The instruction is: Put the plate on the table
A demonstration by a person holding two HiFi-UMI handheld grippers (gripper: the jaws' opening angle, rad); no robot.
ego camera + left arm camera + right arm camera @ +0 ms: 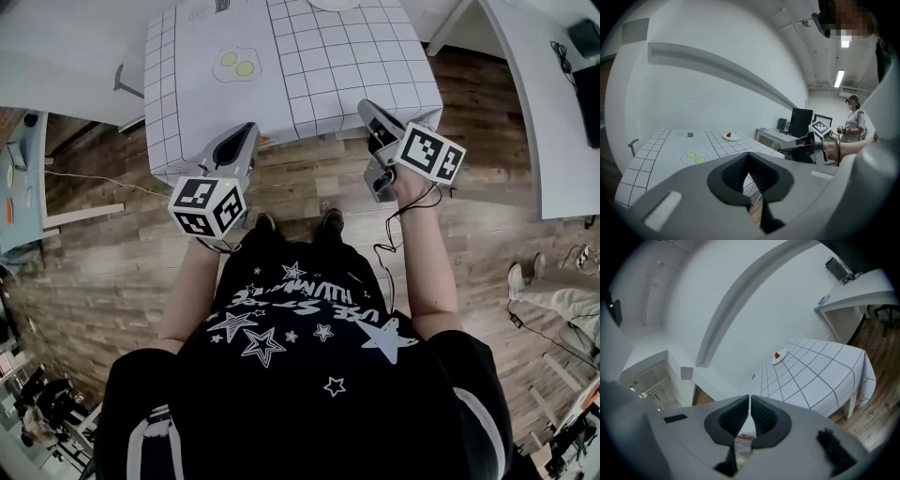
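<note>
— While both grippers hover at the near edge of the grid-lined table [319,75], where is the plate?

— The white plate [731,137] sits at the table's far end, well ahead of both pairs of jaws. It lies slightly left of the left gripper [749,161] tips, and up and to the right of the right gripper [750,401] tips. One small red piece of food [729,135] lies on it.

— And the jaws?

— Both pairs are closed together, with nothing between them.

— Any writing?

— A printed outline with two yellow-green discs [235,64] lies between the jaws and the plate. A small dark label [690,135] beyond it is too small to read. The white lettering among the stars on the person's black shirt [309,347] cannot be read reliably.
</note>
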